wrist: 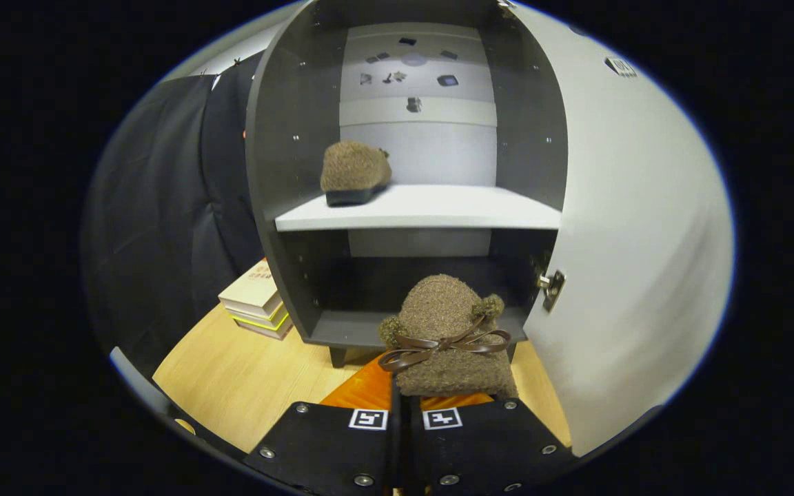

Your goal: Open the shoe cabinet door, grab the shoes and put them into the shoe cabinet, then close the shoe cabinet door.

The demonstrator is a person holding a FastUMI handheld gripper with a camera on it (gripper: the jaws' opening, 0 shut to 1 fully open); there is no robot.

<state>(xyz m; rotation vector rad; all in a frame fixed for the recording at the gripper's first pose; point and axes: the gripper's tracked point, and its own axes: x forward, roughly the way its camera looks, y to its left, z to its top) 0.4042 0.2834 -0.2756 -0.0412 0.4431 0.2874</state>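
Observation:
The shoe cabinet (280,138) stands open ahead, its white door (638,241) swung out to the right. One fuzzy brown shoe (354,171) sits on the left part of the white middle shelf (438,207). A second fuzzy brown shoe (449,337) with a brown bow and an orange lining hangs just ahead of my fingers, in front of the lower compartment. My gripper (402,406) is shut on that shoe's heel rim, the two fingers nearly touching.
A stack of books (258,303) lies on the wooden floor to the left of the cabinet. Black cloth hangs further left. A metal latch (551,286) sticks out from the door's inner edge, close to the held shoe.

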